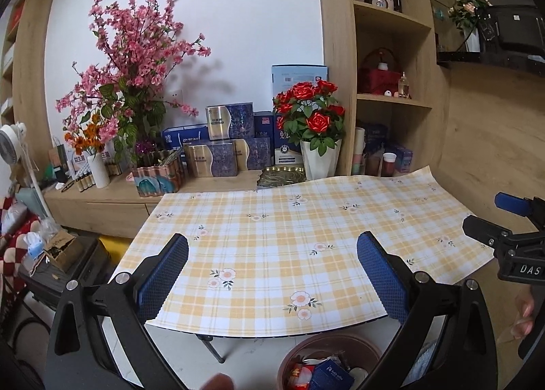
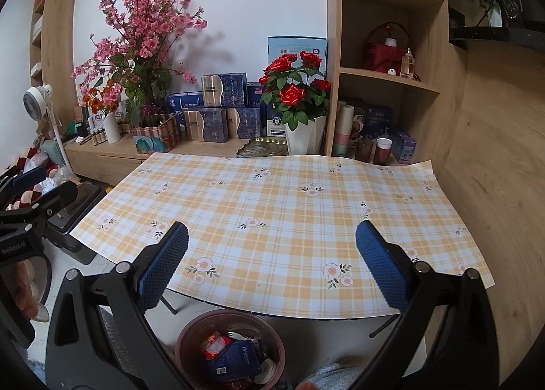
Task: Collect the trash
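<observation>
A brown round trash bin (image 1: 303,349) (image 2: 190,328) stands on the floor just below the table's near edge. Inside lie a blue packet (image 2: 235,359) (image 1: 328,376), a red wrapper (image 2: 213,342) and a white plastic fork (image 2: 235,335). My left gripper (image 1: 272,243) hovers open over the near part of the yellow plaid tablecloth (image 1: 272,216), nothing between its blue pads. My right gripper (image 2: 270,230) is likewise open and empty above the cloth (image 2: 272,192). Each shows at the edge of the other's view: right gripper (image 1: 490,216), left gripper (image 2: 44,184).
Behind the table runs a wooden sideboard (image 2: 112,151) with a pink blossom vase (image 1: 136,59), red roses in a white pot (image 1: 316,155) and blue boxes (image 1: 218,158). A shelf unit (image 2: 385,80) stands at the right, a white fan (image 2: 35,100) and a black case (image 1: 75,264) at the left.
</observation>
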Demonstrator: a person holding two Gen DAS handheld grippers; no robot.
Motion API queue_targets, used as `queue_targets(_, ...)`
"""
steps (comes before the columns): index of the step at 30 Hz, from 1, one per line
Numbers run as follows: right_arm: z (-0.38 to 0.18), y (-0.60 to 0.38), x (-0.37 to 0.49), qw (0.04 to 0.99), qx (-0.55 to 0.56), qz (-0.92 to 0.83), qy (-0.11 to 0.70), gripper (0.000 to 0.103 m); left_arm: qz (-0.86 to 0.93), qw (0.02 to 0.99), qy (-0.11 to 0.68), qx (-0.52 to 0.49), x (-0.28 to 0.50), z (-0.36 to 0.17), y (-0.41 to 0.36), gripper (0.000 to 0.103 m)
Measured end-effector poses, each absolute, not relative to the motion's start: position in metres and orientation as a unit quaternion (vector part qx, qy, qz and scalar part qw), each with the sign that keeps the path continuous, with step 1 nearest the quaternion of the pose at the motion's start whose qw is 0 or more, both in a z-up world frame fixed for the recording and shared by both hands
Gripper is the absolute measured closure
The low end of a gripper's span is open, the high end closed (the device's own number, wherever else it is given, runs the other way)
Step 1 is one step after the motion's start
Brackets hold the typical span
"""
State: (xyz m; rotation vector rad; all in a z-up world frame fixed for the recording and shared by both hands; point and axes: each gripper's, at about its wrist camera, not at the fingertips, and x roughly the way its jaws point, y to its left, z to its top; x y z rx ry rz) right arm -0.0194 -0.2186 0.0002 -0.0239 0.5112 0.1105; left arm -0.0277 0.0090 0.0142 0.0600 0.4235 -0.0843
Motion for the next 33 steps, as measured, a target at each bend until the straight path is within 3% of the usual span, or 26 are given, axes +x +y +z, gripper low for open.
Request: queue_targets(33, 0.013, -0.228, -0.029, 0.969, -0.003, 0.057, 0.241, 0.006, -0.029, 0.976, 0.211, 0.036, -0.034, 0.016, 0.008, 0.006)
